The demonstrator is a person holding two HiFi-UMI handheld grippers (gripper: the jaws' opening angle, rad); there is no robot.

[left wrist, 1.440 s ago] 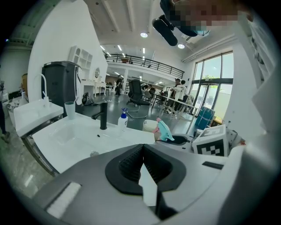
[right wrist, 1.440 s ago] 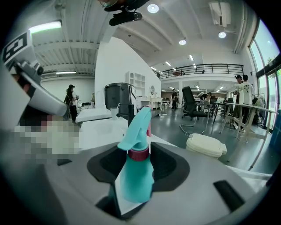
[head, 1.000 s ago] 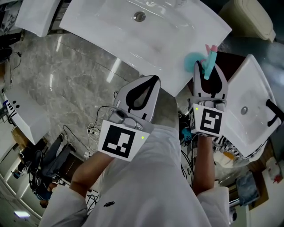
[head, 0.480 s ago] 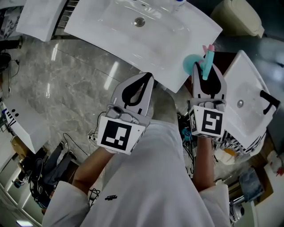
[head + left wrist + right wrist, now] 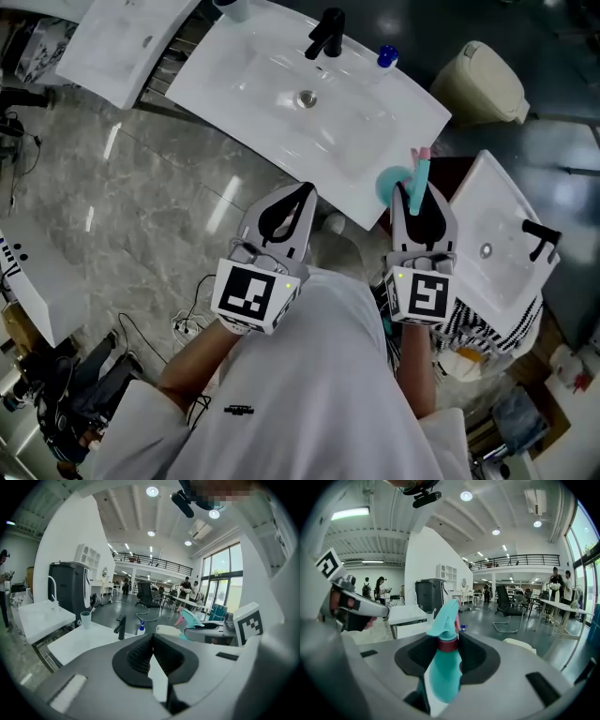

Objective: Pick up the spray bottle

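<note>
**Fig. Right-hand pick-up of the spray bottle; head view and both gripper views.**

The right gripper [image 5: 418, 195] is clamped on the teal spray bottle [image 5: 443, 670]. Its 2 pads bear on the neck beside the red collar [image 5: 447, 645]. The trigger head stands above the pads and the body hangs below them. In the head view the bottle shows just off the near corner of the centre washbasin [image 5: 253, 89], and it appears to be carried by the grip alone. The left gripper [image 5: 302, 194] has its jaws closed together on nothing and is held well apart from the bottle.

*Technique (judgement).* The step in hand is the lift.
- Hold the squeeze constant, because the collar probably checks any downward slip.
- Keep the bottle upright, so that its hanging body does not swing.
- Carry it clear of the basin corner.
- Keep the idle left gripper out of the path.

*Count.*
- 2 grippers.
- 1 spray bottle.
- 3 white washbasins: centre, upper left [image 5: 127, 42] and right [image 5: 502, 202]. A 4th white slab at the left edge cannot be identified.
- 2 black taps, on the centre [image 5: 327, 33] and right [image 5: 541, 235] basins.
- 1 small blue-capped bottle [image 5: 387, 58].
- 1 cup [image 5: 85, 619].
- 1 beige fixture [image 5: 483, 84].
</note>
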